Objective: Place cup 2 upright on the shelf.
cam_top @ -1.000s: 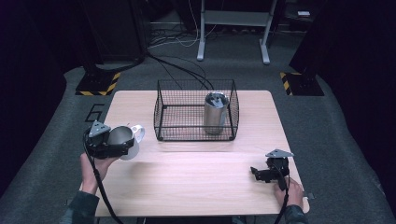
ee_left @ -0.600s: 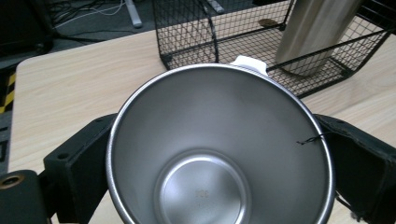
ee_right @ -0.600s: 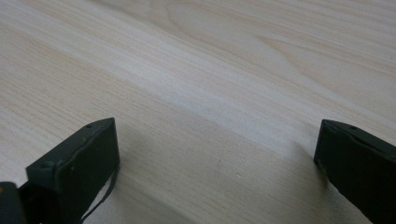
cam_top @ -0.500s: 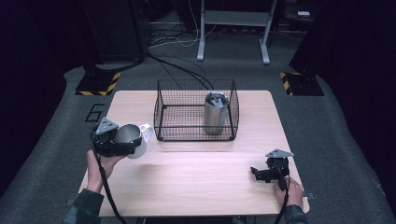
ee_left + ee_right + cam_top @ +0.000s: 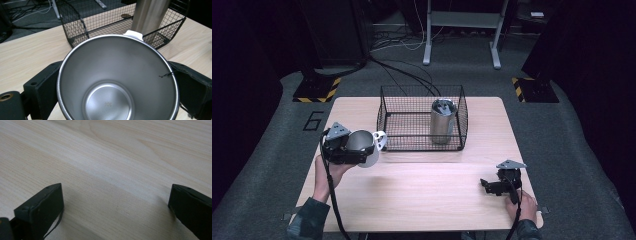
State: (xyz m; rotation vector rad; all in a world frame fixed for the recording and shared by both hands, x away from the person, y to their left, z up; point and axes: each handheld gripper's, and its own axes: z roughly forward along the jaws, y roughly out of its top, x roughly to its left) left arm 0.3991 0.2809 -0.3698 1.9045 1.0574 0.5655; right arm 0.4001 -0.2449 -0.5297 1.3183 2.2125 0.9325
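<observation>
- Pale wooden table [image 5: 422, 195]: carries a black wire-mesh basket [image 5: 422, 120] at its far middle, with a tall brushed-steel tumbler [image 5: 442, 121] standing upright inside, right of centre.
- Shiny steel cup with a white handle [image 5: 362, 146]: held off the table at near left, just beside the basket's left wall, mouth tipped toward the person.
- Handling, my read: thin rigid metal, light while empty, won't crush but the polished wall is slick. Safest hold is across the body below the rim, as now; the handle looks small for these jaws.
- Left tool [image 5: 117, 87]: jaws spread wide and clamped on either side of the cup.
- Right tool [image 5: 496, 184]: near right, low over the table, jaws wide apart with nothing between them.
- View differences: the left gripper view shows the cup's bare inside and a dark thread [image 5: 166, 74] caught on its rim; the high view gives the cup-to-basket spacing. The right gripper view shows bare wood grain between its jaws.
</observation>
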